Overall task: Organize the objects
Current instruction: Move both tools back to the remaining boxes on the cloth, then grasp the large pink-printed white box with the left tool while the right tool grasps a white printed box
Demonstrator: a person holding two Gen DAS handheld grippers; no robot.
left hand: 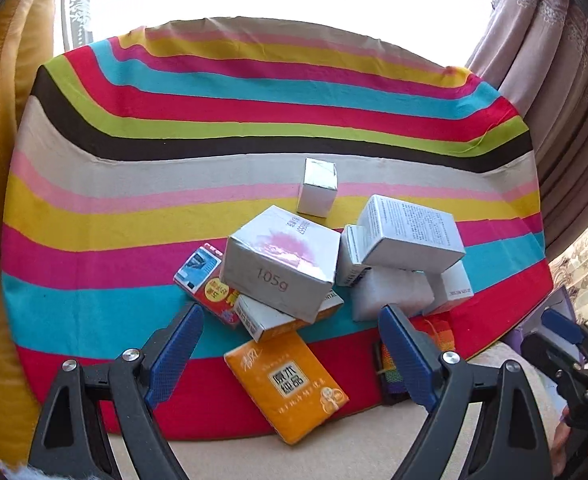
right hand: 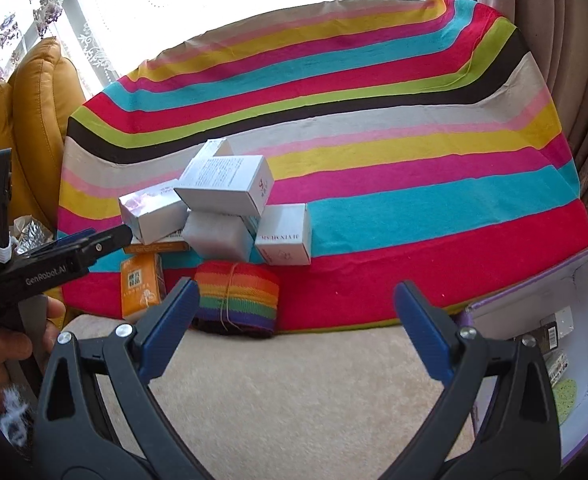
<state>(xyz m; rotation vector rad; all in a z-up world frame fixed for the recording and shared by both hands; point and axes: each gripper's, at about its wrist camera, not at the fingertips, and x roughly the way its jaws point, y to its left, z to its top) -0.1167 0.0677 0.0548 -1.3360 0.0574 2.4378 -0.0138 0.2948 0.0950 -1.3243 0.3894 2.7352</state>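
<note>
Both grippers are released, empty: left gripper [left hand: 289,334] hangs above the orange tissue pack [left hand: 285,386] at the striped cloth's [left hand: 133,208] near edge; right gripper [right hand: 294,316] faces the rainbow strap roll [right hand: 235,298]; the purple box [right hand: 574,280] waits open at right; better to take loose edge items first, sparing the heaped white cartons [left hand: 281,262].

Left wrist view sat on left hand-held gripper [left hand: 289,320], looked forward and steeply down along two blue-padded fingers [left hand: 175,350], close above jumble of small white cardboard boxes [left hand: 283,264] on rainbow-striped cloth [left hand: 253,112]. Right wrist view rode right hand-held gripper [right hand: 294,304], same downward tilt, set further right and nearer beige carpet [right hand: 294,392]. Both shared box pile, flat orange tissue packet [left hand: 285,388], rainbow-striped knitted roll [right hand: 237,300], window glare behind. Each caught other gripper at frame edge.
</note>
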